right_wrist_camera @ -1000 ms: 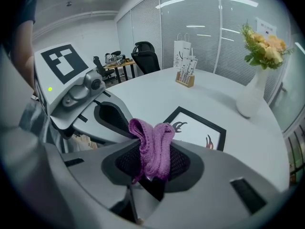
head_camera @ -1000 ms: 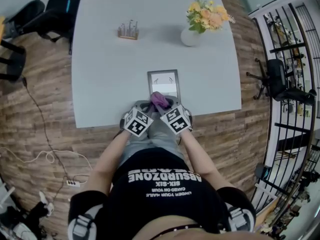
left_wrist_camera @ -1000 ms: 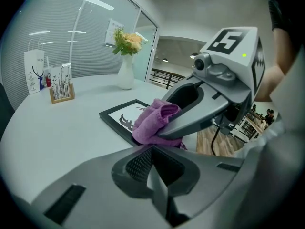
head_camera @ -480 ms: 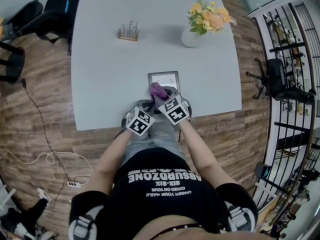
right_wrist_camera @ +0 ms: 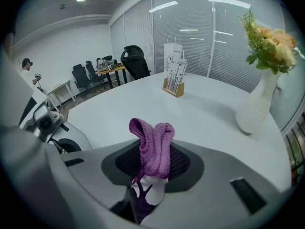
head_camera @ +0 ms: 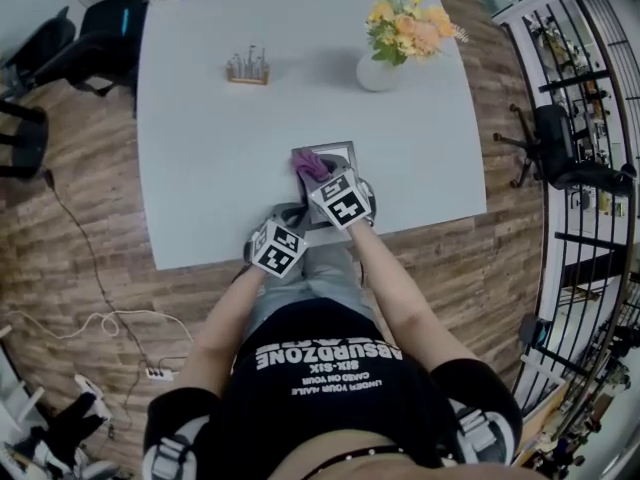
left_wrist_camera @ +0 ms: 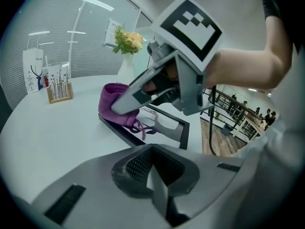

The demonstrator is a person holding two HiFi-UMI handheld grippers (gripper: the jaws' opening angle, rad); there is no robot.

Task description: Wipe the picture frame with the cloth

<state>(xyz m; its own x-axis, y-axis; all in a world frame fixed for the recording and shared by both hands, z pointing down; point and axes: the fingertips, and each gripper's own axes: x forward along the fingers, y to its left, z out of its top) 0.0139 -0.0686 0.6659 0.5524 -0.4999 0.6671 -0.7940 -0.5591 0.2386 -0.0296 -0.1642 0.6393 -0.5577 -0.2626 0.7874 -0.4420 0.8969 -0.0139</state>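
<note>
Forward across the picture frame point(head_camera: 343, 156) is where the right gripper point(head_camera: 318, 176) has gone since a second ago, taking the cloth point(head_camera: 312, 165) from the frame's near end to its far left corner. The left gripper point(head_camera: 288, 220) has barely shifted.

Nearest in the head view, the person in a black shirt reaches both forearms out over the near edge of the pale table point(head_camera: 200, 148). The left gripper hangs at that edge, just short of the frame. In its own view its jaws are pressed together with nothing between them. Ahead of them the dark-edged frame point(left_wrist_camera: 167, 128) lies flat on the table.

Beyond it, the right gripper point(left_wrist_camera: 116, 109) slants down onto the frame, with the purple cloth point(left_wrist_camera: 110, 103) bunched under its tip and touching the frame's left edge. In the right gripper view the jaws are clamped on the cloth point(right_wrist_camera: 153, 144), which stands up between them in two folded lobes. A strip of the frame's white picture point(right_wrist_camera: 148, 194) shows below it.

Farther up the table, well apart from the frame, a small wooden holder point(head_camera: 247, 66) stands to the left. A white vase point(head_camera: 378, 71) of yellow and orange flowers point(head_camera: 405, 26) stands to the right. Dark office chairs point(right_wrist_camera: 136, 61) show past the table's far side.
</note>
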